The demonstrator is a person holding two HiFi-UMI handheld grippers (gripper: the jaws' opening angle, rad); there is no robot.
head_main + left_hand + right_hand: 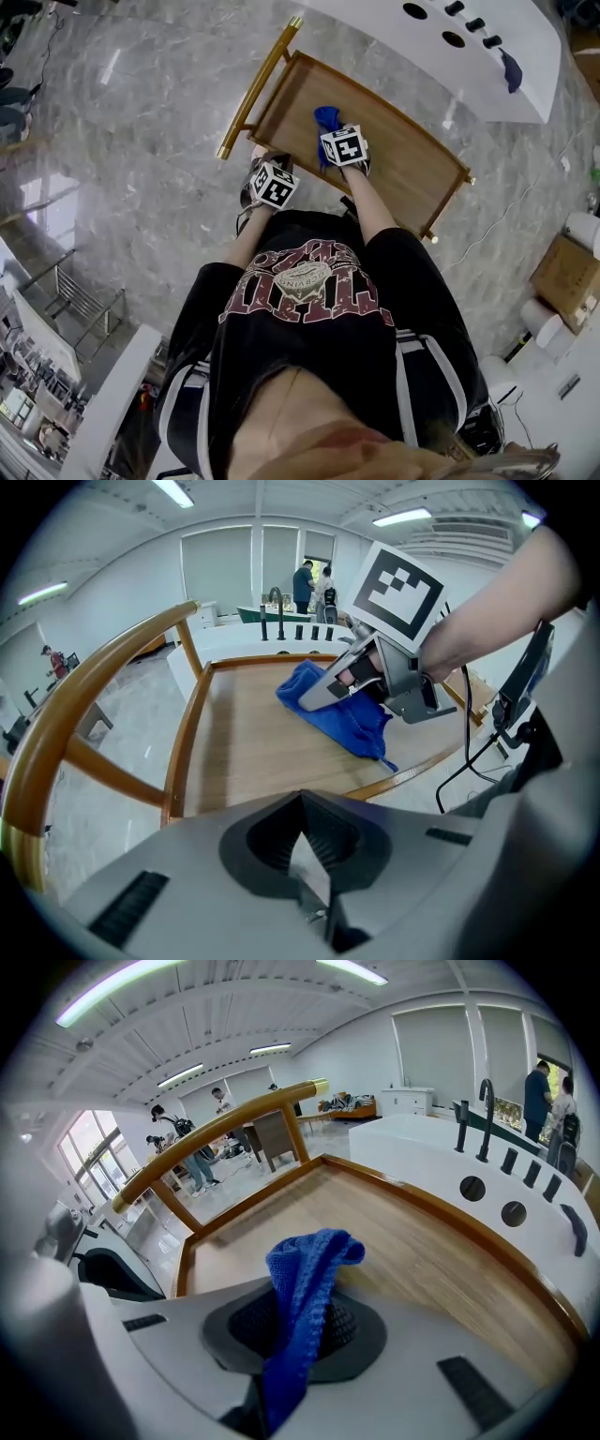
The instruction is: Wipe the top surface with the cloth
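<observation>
"That wooden worktop (412, 169) is big next to what's wiping it. What could go wrong?"

"Mostly the raised rim (380, 94) all round it. If she pushes too far, the fold could catch on it and pull free. At the end with the handle rail (258, 89), there are uprights to knock as well."

"Which claw has the cloth?"

"The right claw (326, 688). It's clamped on the blue cloth (349, 726), which rests on the wood by the near edge. The left claw (302, 846) carries nothing. Its pads are drawn together, and it hangs by the near corner under the rail."

"Is the hold good?"

"It looks thin to me. The right gripper view shows only a narrow fold running between the pads, with the rest standing up in a hump. I'd guess a hard drag could tug it out. A steep tilt could also put the bare fingers on the wood instead of the fabric."

"Can you see that from the other side?"

"Not the pinch. The left gripper view gives the side-on look: the cloth lies spread under and behind the right claw, touching the wood, and a cable (469, 752) dangles off the near edge. That could snag too. Only the head view shows the whole worktop and how much of it lies to the right of the cloth."
</observation>
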